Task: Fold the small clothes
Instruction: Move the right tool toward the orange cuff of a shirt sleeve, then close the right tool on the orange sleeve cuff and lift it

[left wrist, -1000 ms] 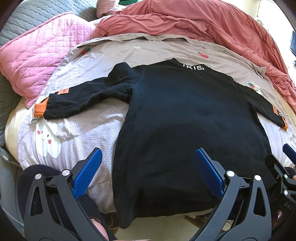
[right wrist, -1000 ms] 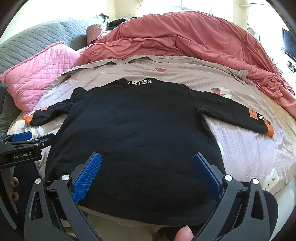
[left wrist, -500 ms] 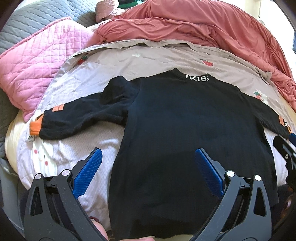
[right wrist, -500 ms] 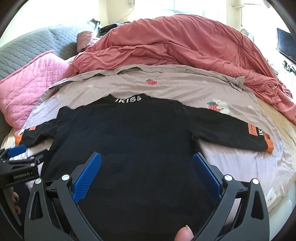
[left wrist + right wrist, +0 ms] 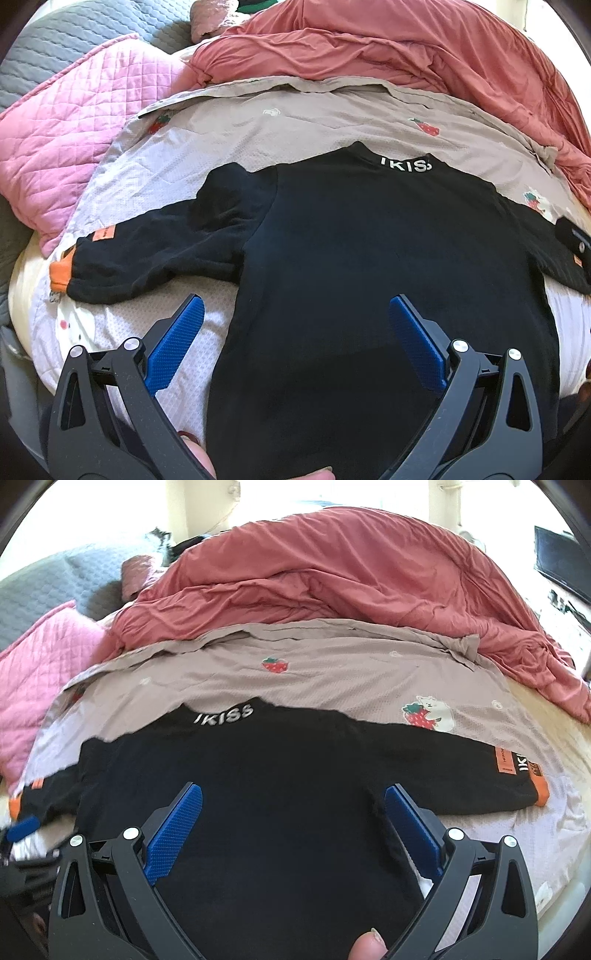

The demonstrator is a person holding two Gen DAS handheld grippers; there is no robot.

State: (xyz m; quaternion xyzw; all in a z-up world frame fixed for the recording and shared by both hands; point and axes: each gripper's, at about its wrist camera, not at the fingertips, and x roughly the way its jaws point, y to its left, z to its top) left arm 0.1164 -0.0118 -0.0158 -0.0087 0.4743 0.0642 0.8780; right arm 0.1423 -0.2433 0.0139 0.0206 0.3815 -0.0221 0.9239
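A small black long-sleeved top [image 5: 369, 266] [image 5: 266, 797] lies flat on the bed, back up, with white lettering at the collar and orange cuffs. Its left sleeve [image 5: 147, 254] stretches out to the left; its right sleeve [image 5: 480, 775] runs to the right. My left gripper [image 5: 295, 321] hovers open over the top's lower left side, one blue finger above the sheet and one above the cloth. Over the top's lower right part, my right gripper [image 5: 293, 805] is open too. Neither holds anything.
The top rests on a beige and lilac sheet [image 5: 351, 679] printed with strawberries. A rumpled red duvet [image 5: 351, 583] is heaped at the far side. A pink quilted pillow [image 5: 62, 147] and grey padded headboard [image 5: 74, 44] lie to the left.
Both grippers have moved forward over the top, away from its hem and towards the collar. Both stay open. The top has not moved.
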